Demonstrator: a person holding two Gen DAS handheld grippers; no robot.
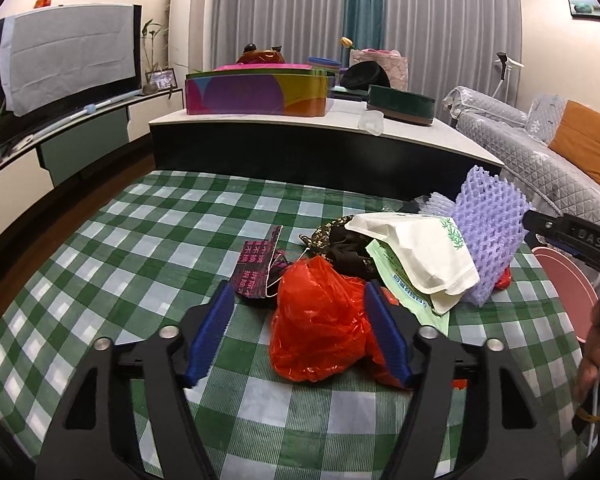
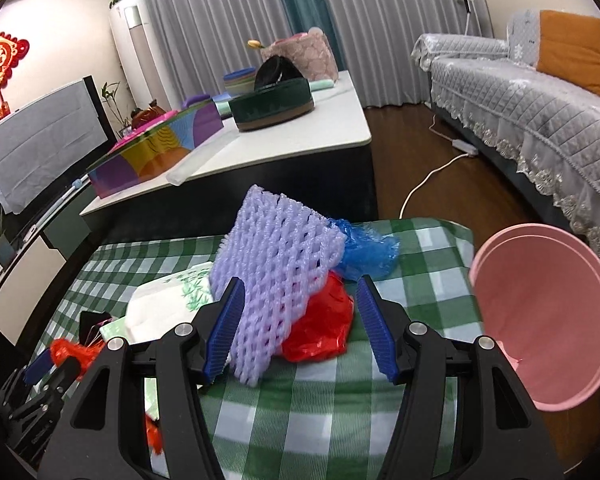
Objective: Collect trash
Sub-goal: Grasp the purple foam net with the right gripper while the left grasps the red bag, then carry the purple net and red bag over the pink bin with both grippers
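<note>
A heap of trash lies on the green checked cloth (image 1: 100, 280). A crumpled red plastic bag (image 1: 320, 320) sits between the blue pads of my left gripper (image 1: 300, 292); the right pad touches it, the left pad stands clear, so the gripper is open. Behind it lie a white folded bag (image 1: 424, 256), a dark printed wrapper (image 1: 256, 272) and a purple foam net (image 1: 492, 236). My right gripper (image 2: 300, 284) is open around that purple foam net (image 2: 276, 264); its left pad brushes the net. A second red bag (image 2: 324, 328) and a blue bag (image 2: 368, 248) lie under and behind the net.
A pink bin (image 2: 548, 320) stands just right of the cloth's edge. A raised white-topped table (image 2: 300, 136) with coloured boxes is behind the cloth. A grey sofa (image 2: 540, 112) is at the right, a covered TV (image 1: 68, 52) at the left, and a white cable (image 2: 432, 176) runs across the floor.
</note>
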